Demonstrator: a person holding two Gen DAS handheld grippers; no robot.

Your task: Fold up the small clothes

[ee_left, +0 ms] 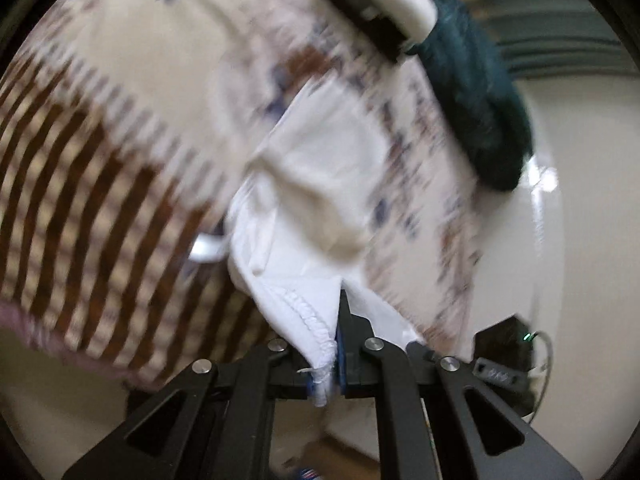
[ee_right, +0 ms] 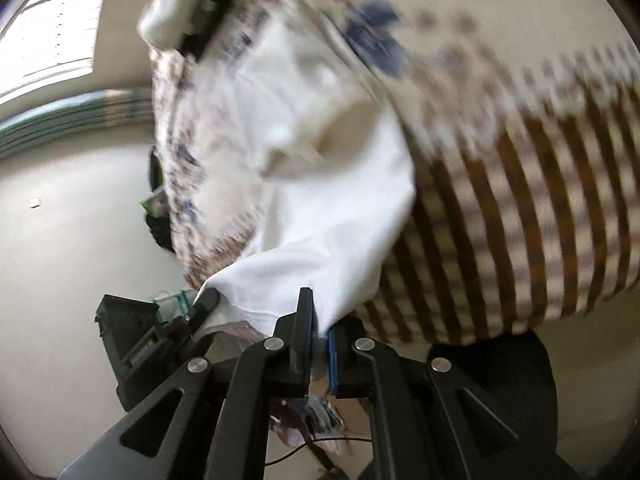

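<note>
Both views motion-blurred. Left hand-held gripper [ee_left: 334, 364] clamped on the elastic hem of the white garment [ee_left: 316, 200]; right hand-held gripper [ee_right: 318, 344] clamped on another edge of it [ee_right: 320, 208]. Garment hangs between them over a bed cover [ee_left: 100, 140]: cream floral top, brown-striped side. Pale floor [ee_right: 72, 240] below, window [ee_right: 60, 32] top left.
</note>
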